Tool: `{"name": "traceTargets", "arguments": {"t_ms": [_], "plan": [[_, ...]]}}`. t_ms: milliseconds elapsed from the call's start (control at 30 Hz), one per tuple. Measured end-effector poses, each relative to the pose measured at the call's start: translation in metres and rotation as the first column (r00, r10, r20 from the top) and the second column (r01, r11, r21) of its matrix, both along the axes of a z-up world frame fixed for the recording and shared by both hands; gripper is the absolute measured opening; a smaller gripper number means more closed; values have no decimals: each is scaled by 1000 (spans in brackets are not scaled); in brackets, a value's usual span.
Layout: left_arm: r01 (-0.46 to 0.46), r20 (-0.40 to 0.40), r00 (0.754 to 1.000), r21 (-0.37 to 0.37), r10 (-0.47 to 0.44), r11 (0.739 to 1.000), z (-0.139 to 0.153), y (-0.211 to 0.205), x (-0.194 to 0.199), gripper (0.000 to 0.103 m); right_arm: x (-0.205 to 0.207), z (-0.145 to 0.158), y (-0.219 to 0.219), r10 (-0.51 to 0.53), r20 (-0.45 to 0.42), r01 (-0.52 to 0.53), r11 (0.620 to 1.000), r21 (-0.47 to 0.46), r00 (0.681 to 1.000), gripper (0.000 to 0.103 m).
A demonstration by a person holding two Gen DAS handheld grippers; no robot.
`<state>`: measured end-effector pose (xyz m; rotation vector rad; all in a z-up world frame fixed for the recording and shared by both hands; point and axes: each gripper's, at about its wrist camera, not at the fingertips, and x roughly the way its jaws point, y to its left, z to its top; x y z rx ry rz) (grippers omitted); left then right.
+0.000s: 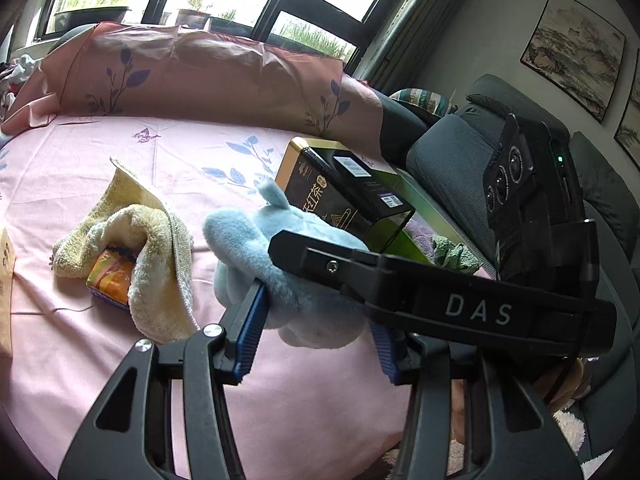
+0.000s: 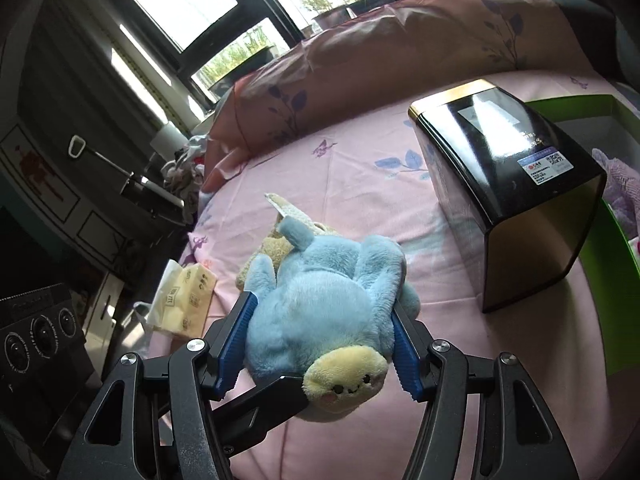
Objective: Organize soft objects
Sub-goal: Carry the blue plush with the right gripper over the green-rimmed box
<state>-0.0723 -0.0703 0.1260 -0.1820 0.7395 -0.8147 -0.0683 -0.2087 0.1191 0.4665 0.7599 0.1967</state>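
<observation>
Both grippers clamp the blue plush toy (image 2: 324, 304): left gripper (image 1: 316, 316) and right gripper (image 2: 326, 340) partly closed on its body, above the pink bed sheet (image 1: 120, 184), toward its near edge.

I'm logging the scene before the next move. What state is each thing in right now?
Blue plush toy: gripped by both tools, face toward the right camera.
Left tool: shut on the plush toy.
Right tool: shut on the plush toy.
Yellow towel: crumpled on the pink sheet, draped over an orange packet.
Black tin: lying on its side, open end showing.
Green box: open, purple cloth inside.
Tissue pack: lying at the bed's edge.
</observation>
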Motion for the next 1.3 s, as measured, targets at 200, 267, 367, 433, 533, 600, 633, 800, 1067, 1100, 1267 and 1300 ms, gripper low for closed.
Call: {"name": "traceTargets", "arguments": {"t_ms": [200,267,367,433,533,600,633,800,1067,1100,1267,1300], "plan": [[12,146,989,-63,-2,998,43,0,-16,47,-20,51,-2,-20,147,25,999,-36,989,65],[28,189,982,-75,-13,997,58,-6,-20,47,-27,68,-5,-29,190,40,998,-54,981,65],[57,260,965,-93,-31,994,78,-17,-24,47,-38,91,-16,-47,257,67,996,-67,965,65],[76,305,952,-125,-35,989,86,-24,-27,47,-44,105,-25,-68,303,95,993,-75,950,65],[120,340,938,-151,-63,981,97,-43,-26,47,-51,120,-44,-101,346,145,984,-103,933,65],[155,357,930,-148,-94,977,101,-61,-26,47,-56,124,-59,-131,367,180,978,-103,921,65],[170,365,925,-142,-108,975,102,-70,-26,47,-57,125,-67,-146,375,195,976,-97,916,65],[251,376,904,-87,-202,964,99,-124,-20,47,-67,112,-116,-243,383,275,961,-31,891,65],[348,352,877,6,-328,937,82,-203,-10,47,-76,77,-192,-407,341,383,913,139,847,65],[357,344,875,14,-340,934,79,-212,-9,47,-76,73,-201,-426,331,394,905,161,842,65],[391,309,865,81,-396,917,66,-253,-6,48,-77,46,-236,-504,266,438,858,270,822,65],[394,302,864,95,-404,914,63,-261,-5,48,-77,41,-242,-514,252,443,849,288,820,65]]}}
